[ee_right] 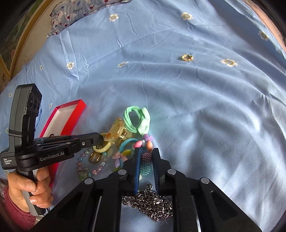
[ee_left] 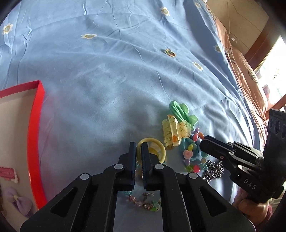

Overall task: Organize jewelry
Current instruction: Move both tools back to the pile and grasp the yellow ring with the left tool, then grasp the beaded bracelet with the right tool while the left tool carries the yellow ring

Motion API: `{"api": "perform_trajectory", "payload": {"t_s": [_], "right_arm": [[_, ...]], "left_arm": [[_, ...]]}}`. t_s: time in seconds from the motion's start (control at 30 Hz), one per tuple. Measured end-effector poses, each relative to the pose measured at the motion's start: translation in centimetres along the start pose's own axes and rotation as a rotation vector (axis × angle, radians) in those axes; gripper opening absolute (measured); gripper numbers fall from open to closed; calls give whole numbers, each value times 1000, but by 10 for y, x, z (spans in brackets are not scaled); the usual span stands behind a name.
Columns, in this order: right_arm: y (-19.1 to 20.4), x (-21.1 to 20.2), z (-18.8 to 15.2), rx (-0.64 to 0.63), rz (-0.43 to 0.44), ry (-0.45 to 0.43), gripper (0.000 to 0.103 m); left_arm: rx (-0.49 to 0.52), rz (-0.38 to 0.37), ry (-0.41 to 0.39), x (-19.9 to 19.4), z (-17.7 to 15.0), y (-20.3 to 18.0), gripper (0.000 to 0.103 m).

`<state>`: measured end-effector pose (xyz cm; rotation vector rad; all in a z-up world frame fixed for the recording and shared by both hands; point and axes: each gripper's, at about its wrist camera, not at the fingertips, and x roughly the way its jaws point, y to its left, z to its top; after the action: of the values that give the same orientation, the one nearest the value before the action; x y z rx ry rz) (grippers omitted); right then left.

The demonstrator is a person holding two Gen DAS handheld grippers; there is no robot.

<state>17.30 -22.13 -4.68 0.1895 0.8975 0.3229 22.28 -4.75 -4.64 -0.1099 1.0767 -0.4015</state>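
Observation:
A pile of jewelry and hair things lies on the blue sheet: a green hair tie, a yellow claw clip, a yellow hair ring, colourful bead pieces, a silver chain and a pastel bead bracelet. My left gripper has its jaws nearly closed over the rim of the yellow ring. My right gripper is slightly open over a beaded piece, with the chain beneath it.
A red box with a white inside sits at the left, holding a pink clip and a purple bow. A small gold ring lies alone farther up the sheet. A pillow is at the back.

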Motion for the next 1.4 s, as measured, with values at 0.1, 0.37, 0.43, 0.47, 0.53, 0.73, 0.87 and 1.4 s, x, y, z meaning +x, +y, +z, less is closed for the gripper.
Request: {"api": "perform_trajectory", "payload": {"t_s": [0.1,0.37,0.43,0.47,0.53,0.73,0.87,1.4], "right_arm": [[6,-8,1,-9,6,-24,13],[28,-39,11,-46,50,-103,12],[36,-47,14,-60,62,-119,12],[41,-49,15,-68,68,-126,12],[50,-54,16,-81,81,-136,12],[72,-56,16,-112,114,-139,12],[88,-53,13,-135,140,-126,12],[156,-31,-1,-229,249,-54,12]], "left_arm": [[-10,-14,-23,-11,-3,1,3],[-40,-33,-113,-55,-13,8,3],[-53,-35,-131,-66,-17,13,3],[-58,-36,-137,-70,-18,14,3],[-68,-32,-154,-80,-24,18,3],[-107,-9,-198,-107,-42,35,3],[-139,7,-213,-119,-54,49,3],[-276,79,-241,-150,-96,111,3]]}}
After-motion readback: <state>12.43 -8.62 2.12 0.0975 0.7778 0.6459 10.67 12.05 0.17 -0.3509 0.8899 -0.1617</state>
